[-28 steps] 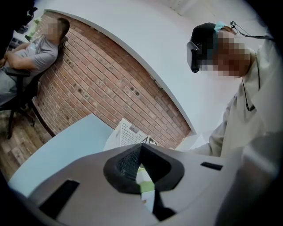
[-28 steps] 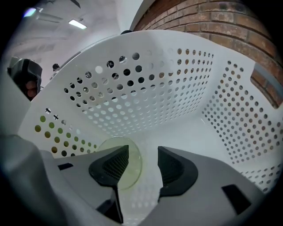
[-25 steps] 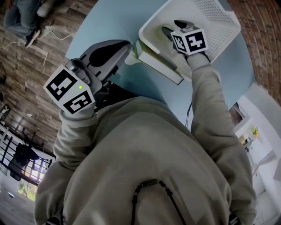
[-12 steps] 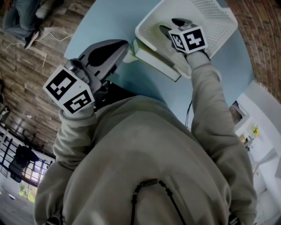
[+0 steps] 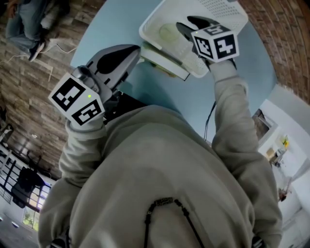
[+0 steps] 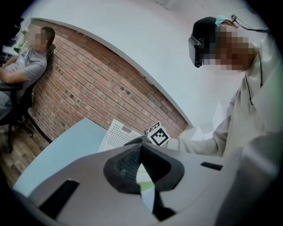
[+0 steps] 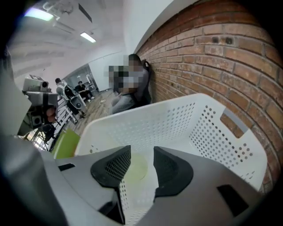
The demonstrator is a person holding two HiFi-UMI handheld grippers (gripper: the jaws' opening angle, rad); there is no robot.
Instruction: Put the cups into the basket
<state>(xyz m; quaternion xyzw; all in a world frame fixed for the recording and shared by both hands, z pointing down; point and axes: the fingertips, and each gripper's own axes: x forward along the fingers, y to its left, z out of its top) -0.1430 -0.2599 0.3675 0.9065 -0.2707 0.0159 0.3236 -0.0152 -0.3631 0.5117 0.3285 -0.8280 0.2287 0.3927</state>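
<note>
A white perforated basket (image 5: 220, 9) stands on the light blue table (image 5: 111, 24). A pale green cup (image 5: 168, 33) lies on the basket's floor. My right gripper (image 5: 189, 26) hangs over the basket and points down into it. Its jaws have just been closing a little but stand open, with nothing between them. Through the gap between its jaws the cup (image 7: 135, 167) shows below, apart from the pads. My left gripper (image 5: 134, 49) hovers at the table's near left, beside the basket, its jaws shut and empty (image 6: 140, 148).
A flat green and white slab (image 5: 162, 57) lies along the basket's near side, close to the tip of my left gripper. A brick wall (image 7: 230, 66) rises behind the basket (image 7: 177, 123). A person (image 5: 24, 19) sits beyond the table at the far left.
My right gripper has lifted up out of the basket, uncovering the pale green cup on the floor. The left gripper has hardly moved.
</note>
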